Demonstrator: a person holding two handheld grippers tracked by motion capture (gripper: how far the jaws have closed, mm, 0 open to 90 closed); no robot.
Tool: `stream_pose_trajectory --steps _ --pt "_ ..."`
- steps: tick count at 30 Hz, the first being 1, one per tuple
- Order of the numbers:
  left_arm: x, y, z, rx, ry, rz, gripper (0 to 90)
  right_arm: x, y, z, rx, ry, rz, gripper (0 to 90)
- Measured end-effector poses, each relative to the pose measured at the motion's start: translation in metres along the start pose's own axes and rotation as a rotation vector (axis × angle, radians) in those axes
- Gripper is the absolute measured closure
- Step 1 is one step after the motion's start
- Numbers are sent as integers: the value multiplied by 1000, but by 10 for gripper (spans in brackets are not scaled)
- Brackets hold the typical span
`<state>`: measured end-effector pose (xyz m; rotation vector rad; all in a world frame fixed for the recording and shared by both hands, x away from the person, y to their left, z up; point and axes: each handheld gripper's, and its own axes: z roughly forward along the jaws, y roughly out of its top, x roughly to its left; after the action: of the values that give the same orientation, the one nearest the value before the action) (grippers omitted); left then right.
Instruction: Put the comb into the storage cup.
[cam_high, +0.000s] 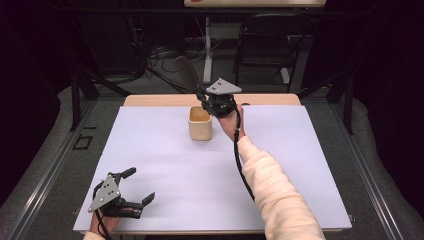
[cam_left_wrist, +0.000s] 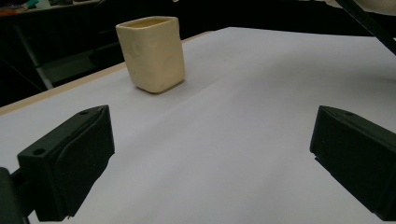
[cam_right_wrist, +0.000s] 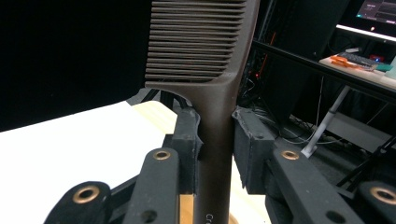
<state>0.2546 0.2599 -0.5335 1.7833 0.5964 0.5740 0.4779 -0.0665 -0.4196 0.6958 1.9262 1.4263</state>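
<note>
Cup (cam_high: 200, 123) cream, upright, contents unseen; right hand-held gripper (cam_right_wrist: 217, 140) pinching brown comb (cam_right_wrist: 205, 51); left hand-held gripper (cam_high: 141, 187) spread.

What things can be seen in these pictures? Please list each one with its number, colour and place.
cup: 1, cream, upright on the far middle of the sheet, beside the right gripper
comb: 1, dark brown, handle clamped between the right gripper's jaws, teeth end sticking out beyond them
sheet: 1, white, covering most of the table
table: 1, light wood, edge showing beyond the sheet's far side
chair: 1, black, on the floor behind the table
left gripper: 1, black, near left corner of the sheet, jaws wide apart, nothing between them
right gripper: 1, black, raised next to the cup, shut on the comb
sleeve: 1, cream, on the person's right arm
</note>
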Motion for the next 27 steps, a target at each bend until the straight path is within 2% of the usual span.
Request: stream_pose_trajectory --steps 17,27 --pt "0 0 0 -2 2 2 0 3 -4 12 -41 11 3 722" --pt "0 0 -1 -4 0 2 0 4 -7 18 -45 18 5 722"
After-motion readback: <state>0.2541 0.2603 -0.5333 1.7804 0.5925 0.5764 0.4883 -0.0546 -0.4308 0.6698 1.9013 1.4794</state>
